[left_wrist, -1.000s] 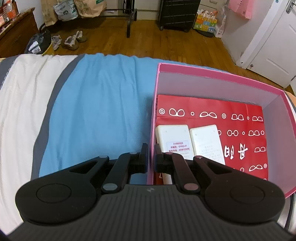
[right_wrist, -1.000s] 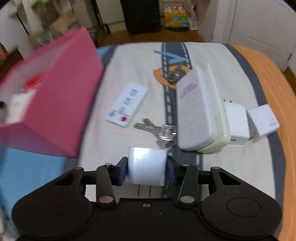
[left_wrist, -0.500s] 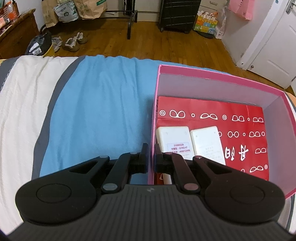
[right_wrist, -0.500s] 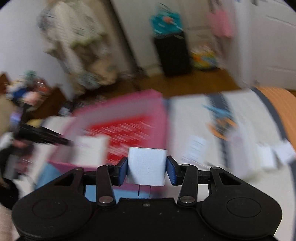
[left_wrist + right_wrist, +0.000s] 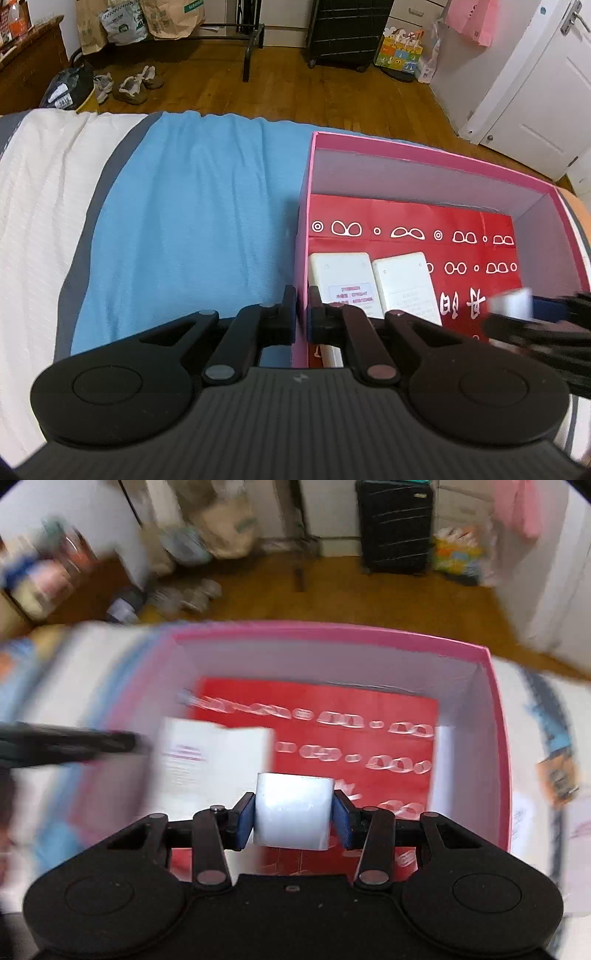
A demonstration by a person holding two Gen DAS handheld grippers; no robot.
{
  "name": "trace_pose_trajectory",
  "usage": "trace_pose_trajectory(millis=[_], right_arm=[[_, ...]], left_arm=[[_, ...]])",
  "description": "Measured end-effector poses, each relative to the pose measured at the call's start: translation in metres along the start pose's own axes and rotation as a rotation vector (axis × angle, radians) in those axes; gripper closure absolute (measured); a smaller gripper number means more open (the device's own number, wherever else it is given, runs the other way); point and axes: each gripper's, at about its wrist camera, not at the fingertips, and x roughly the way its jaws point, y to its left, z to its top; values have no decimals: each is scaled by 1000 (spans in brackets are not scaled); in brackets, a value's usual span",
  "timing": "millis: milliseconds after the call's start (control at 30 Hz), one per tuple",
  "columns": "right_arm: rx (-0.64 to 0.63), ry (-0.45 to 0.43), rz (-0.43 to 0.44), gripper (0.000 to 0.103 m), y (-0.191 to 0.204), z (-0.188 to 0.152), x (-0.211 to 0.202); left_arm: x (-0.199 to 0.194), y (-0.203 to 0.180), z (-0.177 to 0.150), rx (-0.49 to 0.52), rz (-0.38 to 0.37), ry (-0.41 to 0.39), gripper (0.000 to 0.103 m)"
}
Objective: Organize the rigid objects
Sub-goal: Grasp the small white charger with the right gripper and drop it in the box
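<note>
Where floorboards [image 5: 332, 92] end, blue bedspread [image 5: 192, 221].

The left hand-held gripper [image 5: 301, 314] is matte black, with a ribbed body carrying a small lightning mark, two round discs, and linkage arms with grey and brownish rivets. The right hand-held gripper [image 5: 292, 818] is also black, and its fingers [image 5: 245, 821] carry blue pads.

Even indoor light; left view sharp, right view motion-blurred, fisheye bending at edges.
</note>
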Motion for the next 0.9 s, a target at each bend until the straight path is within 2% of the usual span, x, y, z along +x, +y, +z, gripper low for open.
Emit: trace_pose_trajectory(millis=[167,400,500,567,600,633,700,800,900], right_arm=[[73,153,-37,54,4,5,38],[183,213,-13,54,1,8,49],[233,254,43,54,-7,3,52],[198,222,21,50,-5,1,46],[163,200,-12,39,-3,0,42],[135,173,-28,35,-2,-1,35],[115,144,27,35,-7,-3,15],[178,101,146,35,-29,-8,-24],[178,32,208,35,-51,-16,-69]], left_arm=[[1,4,1,-16,-21,4,97],[3,3,1,-6,-20,4,97],[2,1,1,-3,-18,3,97],[2,0,0,-5,-17,2,97],[2,0,0,-2,-16,2,97],[2,0,0,-2,-16,2,97],[2,0,0,-2,-17,2,97],[2,-1,-1,-4,-15,5,97],[1,-3,0,-1,-7,5,97]])
